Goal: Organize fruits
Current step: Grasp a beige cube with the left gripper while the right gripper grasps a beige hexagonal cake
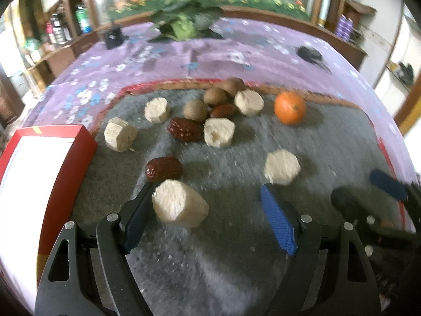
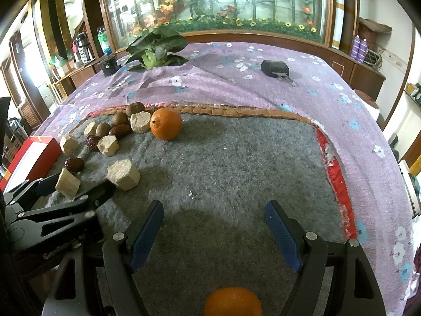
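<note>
Most fruit unsorted | red box (image 1: 79, 142) at 9 o'clock of grey mat (image 1: 236, 237), contents unseen | left gripper (image 1: 208, 208) spread wide around pale chunk (image 1: 179, 205), which touches only its left finger, not clamped | dates, brown fruits, chunks heaped at 12 | orange (image 1: 290, 108) at 1 | right gripper (image 2: 214, 226) agape, empty; second orange (image 2: 232, 301) beneath it.

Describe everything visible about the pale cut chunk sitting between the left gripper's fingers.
The pale chunk is a short, roughly cylindrical cut piece, cream-coloured, with a rough fibrous cut face turned toward the camera. It lies tilted on its side on the grey felt mat, just below a red date. It sits against the left finger of the open left gripper; the right finger stands well clear. The right wrist view shows it between those fingers too.
</note>
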Demonstrator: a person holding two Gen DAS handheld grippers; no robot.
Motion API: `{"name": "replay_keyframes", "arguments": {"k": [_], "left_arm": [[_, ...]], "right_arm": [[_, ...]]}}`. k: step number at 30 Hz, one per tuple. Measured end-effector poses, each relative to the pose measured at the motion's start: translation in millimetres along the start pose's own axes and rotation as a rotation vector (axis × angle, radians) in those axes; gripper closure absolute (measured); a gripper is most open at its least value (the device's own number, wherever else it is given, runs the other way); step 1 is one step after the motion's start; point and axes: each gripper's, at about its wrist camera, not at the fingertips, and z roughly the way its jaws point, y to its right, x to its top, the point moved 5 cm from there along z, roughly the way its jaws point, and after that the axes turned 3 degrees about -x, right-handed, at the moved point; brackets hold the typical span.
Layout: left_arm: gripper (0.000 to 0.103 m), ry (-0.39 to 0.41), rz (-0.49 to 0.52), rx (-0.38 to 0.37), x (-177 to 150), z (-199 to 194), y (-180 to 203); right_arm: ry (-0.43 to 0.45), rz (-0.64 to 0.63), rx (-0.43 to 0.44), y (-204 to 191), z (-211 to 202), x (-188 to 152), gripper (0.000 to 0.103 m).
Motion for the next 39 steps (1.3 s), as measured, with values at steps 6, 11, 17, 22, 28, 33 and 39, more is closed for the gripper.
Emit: {"name": "replay_keyframes", "arguments": {"k": [6, 11, 17, 22, 28, 33, 39], "left_arm": [[0.022, 0.030, 0.017, -0.074, -11, -27, -13], [0.022, 0.054, 0.041, -0.083, -13, -45, -20], [0.022, 0.038, 0.066, -0.112, -13, -45, -20], [0.022, 0.036, 0.086, -0.099, -8, -37, -17], [0.065, 0.003, 0.081, -0.078, -2, -17, -21], [0.068, 0.021, 0.081, -0.085, -2, -21, -24], [0.069, 0.031, 0.088, -0.090, -6, -33, -26]], "right_arm": [[0.064, 0.001, 0.007, 21, -43, 0, 0.025], [0.071, 0.028, 0.037, 38, -59, -4, 0.025], [0.075, -0.001, 0.022, 44, -63, -8, 0.025], [0.069, 0.015, 0.026, 51, -62, -8, 0.025], [0.062, 0.005, 0.044, 49, -61, -10, 0.025], [0.055, -0.002, 0.091, 39, -59, -8, 0.025], [0.046, -0.095, 0.166, -3, -52, -2, 0.025]]}}
